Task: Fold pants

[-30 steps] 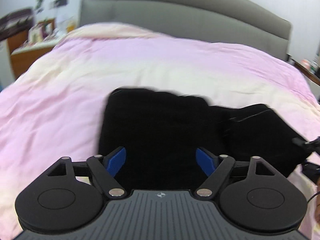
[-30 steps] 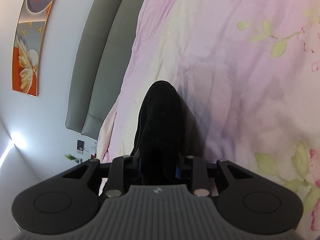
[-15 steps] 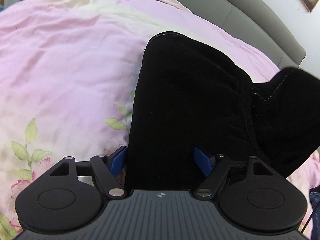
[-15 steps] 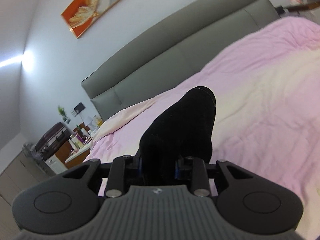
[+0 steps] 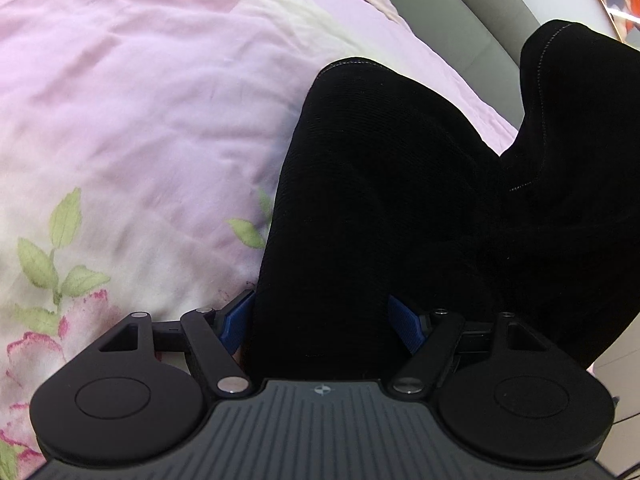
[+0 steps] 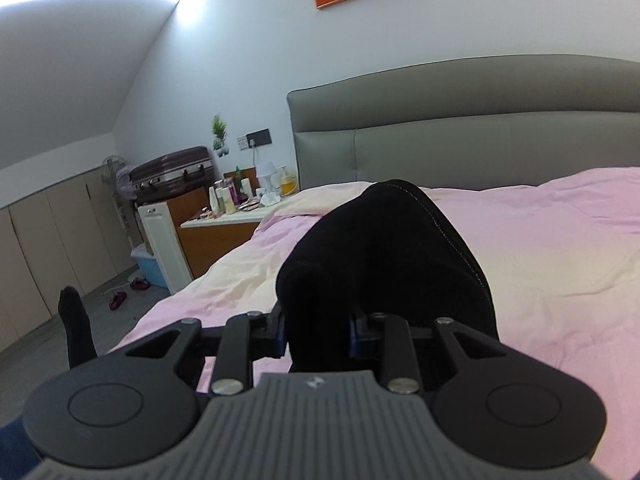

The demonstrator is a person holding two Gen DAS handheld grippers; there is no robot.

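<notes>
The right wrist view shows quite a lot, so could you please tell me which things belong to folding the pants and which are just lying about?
Belonging to the job:
- black ribbed pants
- right gripper, shut on them
- left gripper, open around them
- pink floral duvet

Just lying about:
- maroon suitcase
- cluttered wooden bedside cabinet
- blue plastic tub

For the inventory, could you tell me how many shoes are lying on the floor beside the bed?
2. One dark red shoe lies on the grey floor nearer the camera; the other dark red shoe lies farther back, by the blue bin. Others may be hidden behind the bed.
</notes>
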